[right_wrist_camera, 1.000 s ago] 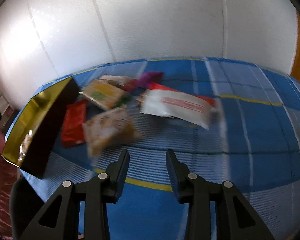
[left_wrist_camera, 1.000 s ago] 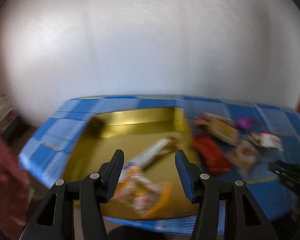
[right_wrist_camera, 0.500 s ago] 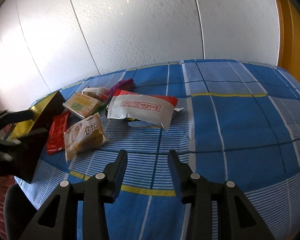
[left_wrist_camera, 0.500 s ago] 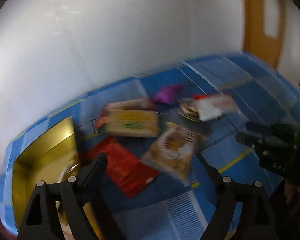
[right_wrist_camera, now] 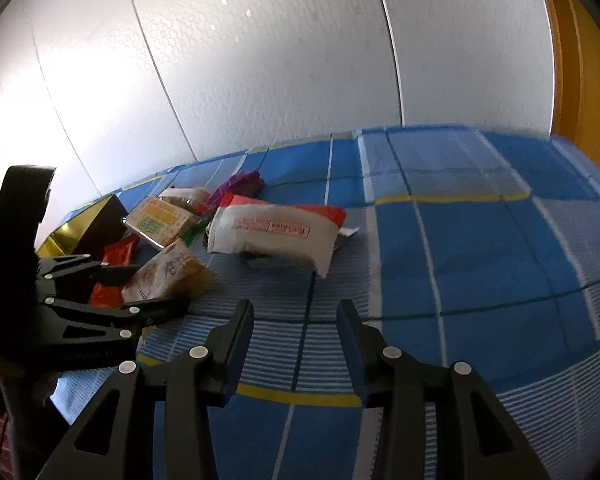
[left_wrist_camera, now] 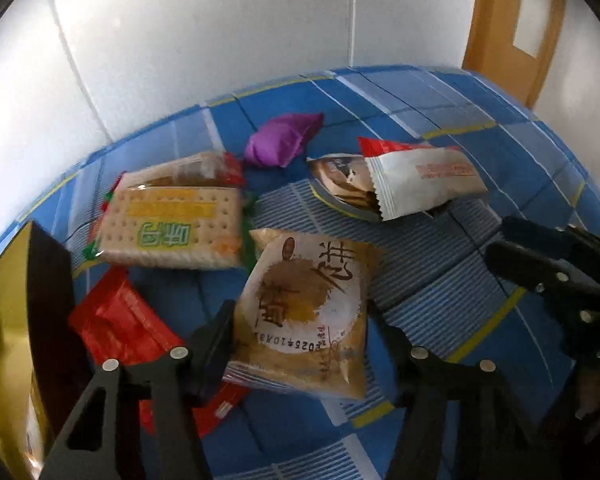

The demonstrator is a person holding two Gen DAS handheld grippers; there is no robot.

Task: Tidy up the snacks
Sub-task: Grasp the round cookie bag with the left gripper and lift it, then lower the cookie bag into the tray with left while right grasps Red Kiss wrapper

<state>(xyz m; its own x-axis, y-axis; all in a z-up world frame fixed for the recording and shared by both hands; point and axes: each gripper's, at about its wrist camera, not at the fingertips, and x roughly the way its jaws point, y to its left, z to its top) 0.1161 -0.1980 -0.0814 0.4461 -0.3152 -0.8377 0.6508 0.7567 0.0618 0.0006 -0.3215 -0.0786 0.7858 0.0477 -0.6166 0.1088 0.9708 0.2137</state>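
Left wrist view: left gripper closing astride tan pastry packet, pads not yet pressing, near gold box at tablecloth's left edge. Right gripper parted, empty. Next: clamp, lift, box it.

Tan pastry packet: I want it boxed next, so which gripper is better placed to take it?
Left. The left gripper straddles the tan pastry packet, jaws closing, beside the gold box. The right gripper hangs over bare cloth.
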